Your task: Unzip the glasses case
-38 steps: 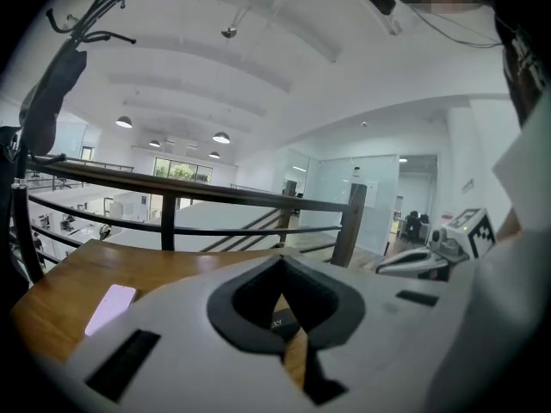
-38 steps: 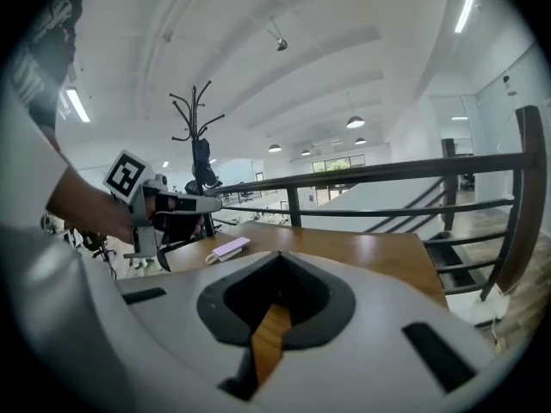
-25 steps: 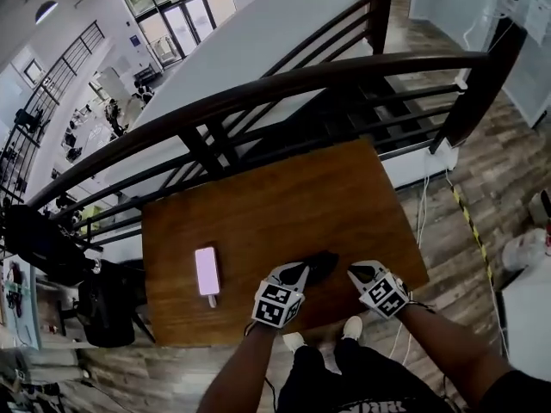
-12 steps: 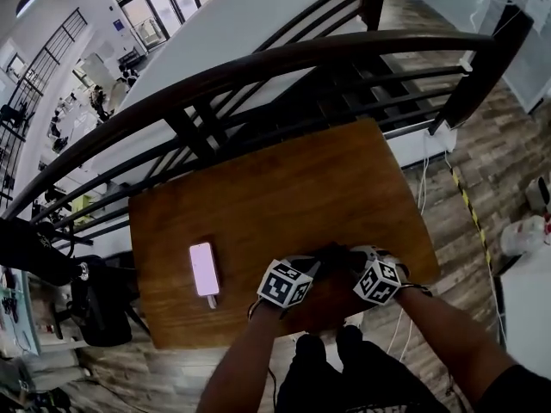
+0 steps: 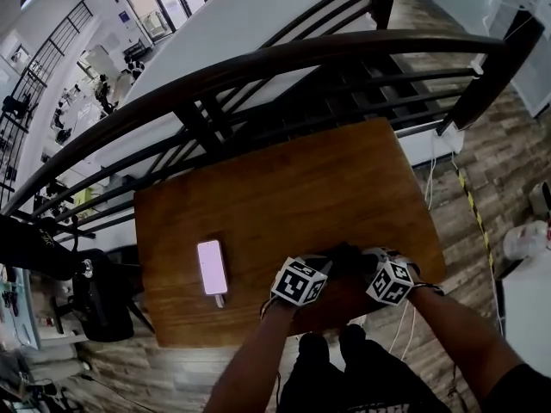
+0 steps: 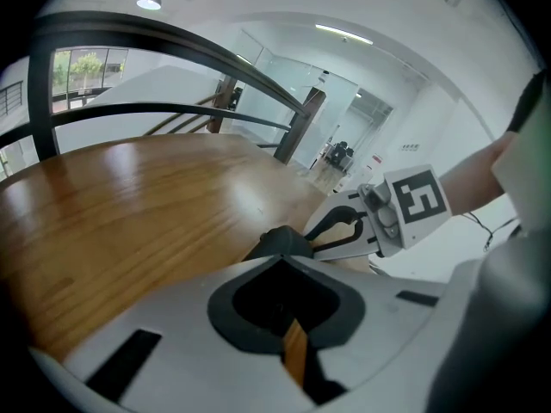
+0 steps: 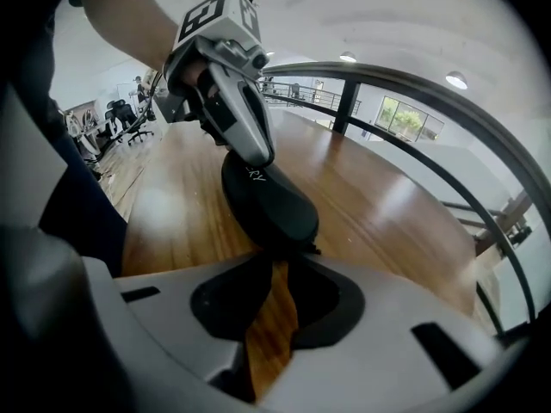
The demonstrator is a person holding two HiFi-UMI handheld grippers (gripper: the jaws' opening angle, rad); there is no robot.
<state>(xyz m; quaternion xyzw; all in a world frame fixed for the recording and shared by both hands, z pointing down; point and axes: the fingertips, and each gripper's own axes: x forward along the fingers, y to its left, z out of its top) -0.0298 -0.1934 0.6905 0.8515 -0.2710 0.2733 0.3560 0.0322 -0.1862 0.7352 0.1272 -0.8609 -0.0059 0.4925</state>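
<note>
I see the glasses case lying on the wooden bench close to its near edge and right of the middle. It is a smooth black oblong pod with rounded ends and a dull sheen, and a little pale lettering shows on its top.

The left gripper has its jaws drawn close, with only a thin slit of wood grain showing between the grey fingers. Their tips are clamped on the left end of the case. From the right gripper view, one of those pale fingers lies slanted across the top of the case.

The right gripper meets the case from the other end. Its jaws are narrow too, and their tips appear to pinch the right end, where a small dark tab juts out. I cannot make out what that tab is.

The bench is varnished, warm brown and streaked along its length. A flat pale pink phone with rounded corners lies on it, well to the left of the case. A dark curved railing runs beyond the far edge.
</note>
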